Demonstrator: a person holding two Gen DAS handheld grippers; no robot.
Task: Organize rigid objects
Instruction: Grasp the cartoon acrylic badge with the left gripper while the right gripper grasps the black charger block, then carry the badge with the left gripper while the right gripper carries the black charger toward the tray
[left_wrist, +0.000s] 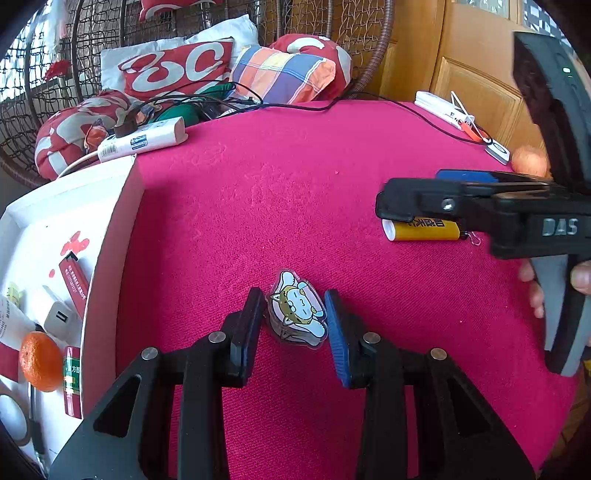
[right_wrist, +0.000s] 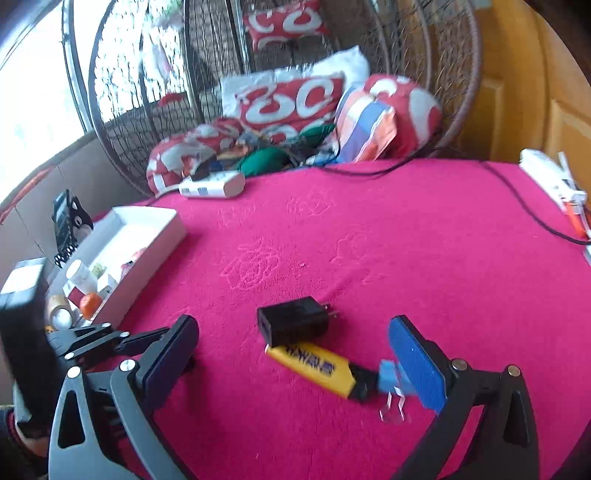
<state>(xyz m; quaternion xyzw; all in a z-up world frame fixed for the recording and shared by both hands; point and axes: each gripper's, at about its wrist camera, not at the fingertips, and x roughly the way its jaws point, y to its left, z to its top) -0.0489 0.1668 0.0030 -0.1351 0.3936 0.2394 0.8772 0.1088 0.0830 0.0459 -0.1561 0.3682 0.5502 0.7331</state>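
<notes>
The left gripper (left_wrist: 295, 325) had its jaws closed on a flat cartoon charm (left_wrist: 297, 308), one pad against each edge, the charm lying on the pink cloth (left_wrist: 295, 184). Just left of that gripper stood a white tray (left_wrist: 107, 236), holding an orange (left_wrist: 40, 361), a white charger (left_wrist: 59, 317) and small red boxes (left_wrist: 74, 282).

The right gripper (right_wrist: 291, 354) stood wide open and empty, low over the cloth. Between its fingers lay a black plug adapter (right_wrist: 293, 321), and touching it on the near side a yellow lighter (right_wrist: 317, 365). A small blue clip (right_wrist: 388, 376) sat just beside the right-hand pad; whether it touched the pad was unclear.

Near the far edge lay a white tube (left_wrist: 142, 142), with a black cable (left_wrist: 369, 98) trailing across the cloth toward a white power strip (left_wrist: 439, 105).
</notes>
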